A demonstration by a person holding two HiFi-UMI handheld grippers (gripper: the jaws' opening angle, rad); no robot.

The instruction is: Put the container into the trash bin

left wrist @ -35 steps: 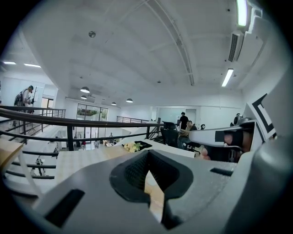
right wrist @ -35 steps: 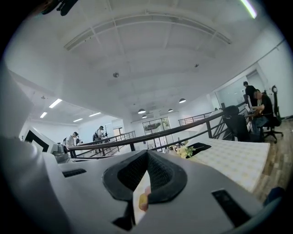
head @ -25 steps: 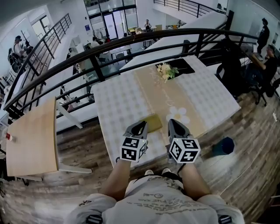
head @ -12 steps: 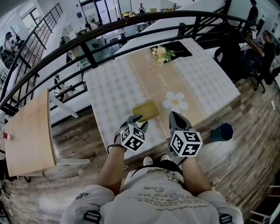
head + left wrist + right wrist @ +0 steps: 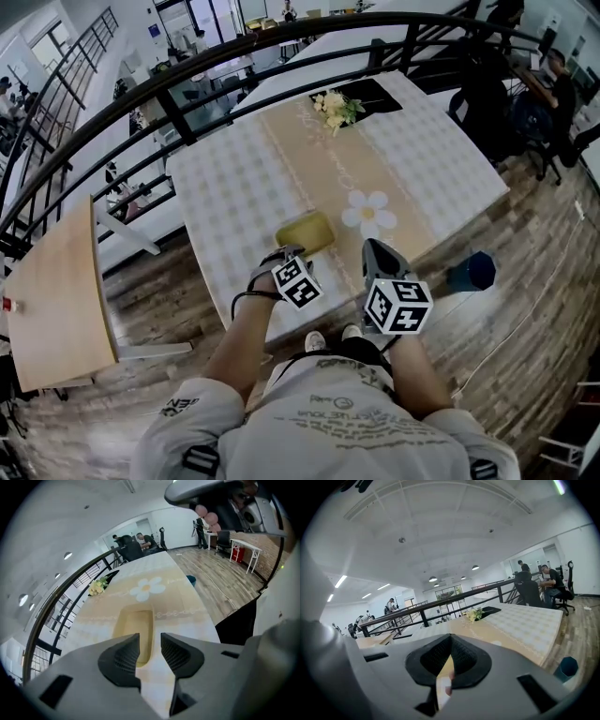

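Note:
The container (image 5: pixel 305 232) is a shallow olive-yellow tray lying on the tan runner of the table (image 5: pixel 225 197). My left gripper (image 5: pixel 284 255) hangs just short of its near end, tilted down. In the left gripper view the jaws (image 5: pixel 150 644) are opening, with nothing gripped, and the container (image 5: pixel 136 625) lies just beyond the gap. My right gripper (image 5: pixel 376 251) hovers over the table's near edge to the right, shut and empty (image 5: pixel 450 638). The trash bin (image 5: pixel 472 272) is a dark blue tub on the floor by the table's right corner.
A white flower-shaped mat (image 5: pixel 368 211) lies right of the container. A bouquet (image 5: pixel 333 105) and a black mat (image 5: pixel 366 92) sit at the far end. A black railing (image 5: pixel 187 103) runs behind the table, and a wooden side table (image 5: pixel 56 300) stands at left.
My left gripper has dropped toward the table and rolled, and its jaws went from shut to open. The right gripper sank slightly. The view has closed in on the table.

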